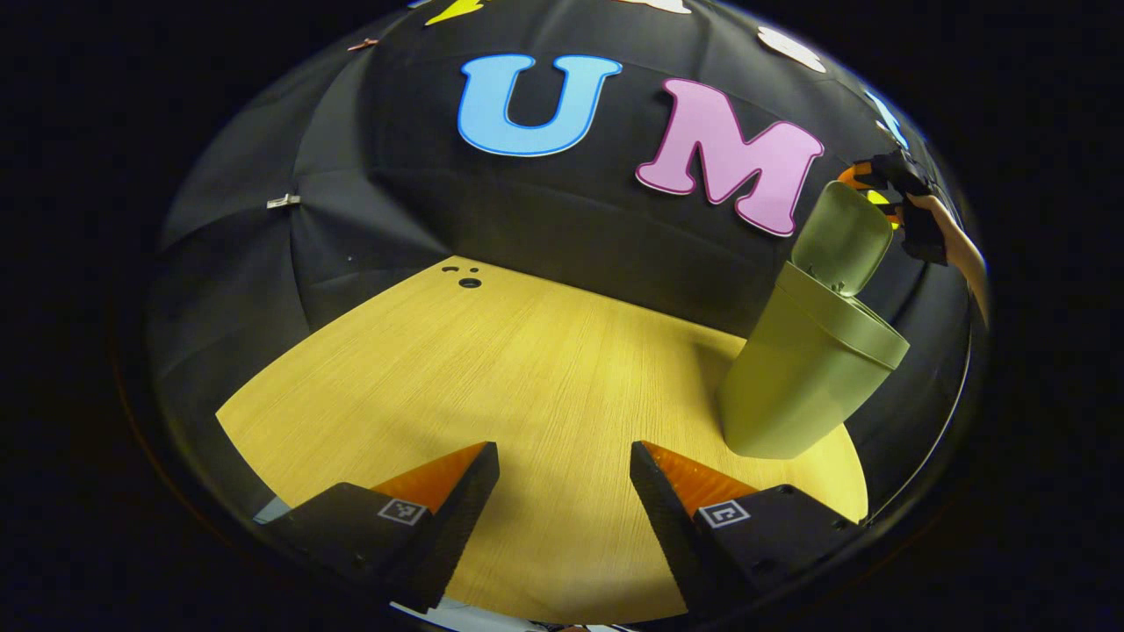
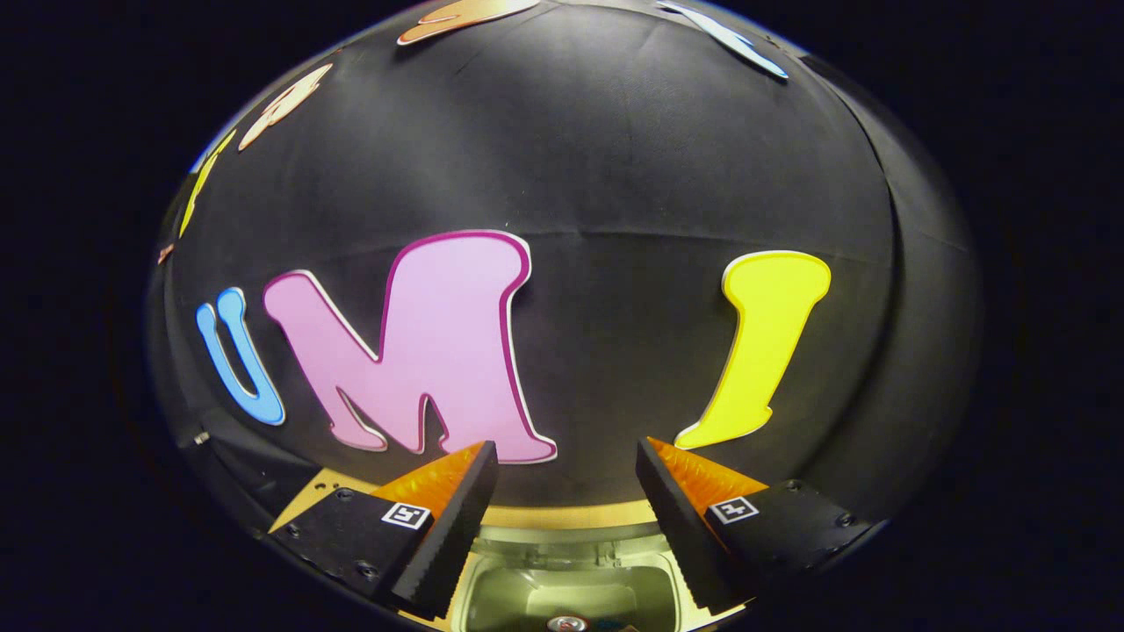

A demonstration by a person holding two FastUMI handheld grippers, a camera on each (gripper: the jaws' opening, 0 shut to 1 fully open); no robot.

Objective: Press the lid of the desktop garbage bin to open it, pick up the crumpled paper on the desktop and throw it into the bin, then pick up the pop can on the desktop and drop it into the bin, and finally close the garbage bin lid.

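Directly above the open bin, the right tool hangs with its two fingers spread apart and nothing held between them. In the right gripper view the bin's mouth lies just below and between the fingers, and the top of a pop can shows at the bottom of the opening, so the can appears to be already inside. Crumpled paper cannot be made out in the bin from this view.

The coming move is judged to be the closing of the lid. In the left gripper view the lid stands raised and tilted back at the far side of the bin, hinged at the rear rim. The right tool, with the hand that holds it, sits beside the upper edge of that lid, toward the wall. The lid therefore lies close to the right tool, at about its own height, and would need to be pushed forward and down over the opening.

The left tool is also open and empty. It hovers low over the counter, with the bin ahead and to its right, well apart. The right tool is clearly the nearer of the two to the lid, and is the better placed for the closing move.
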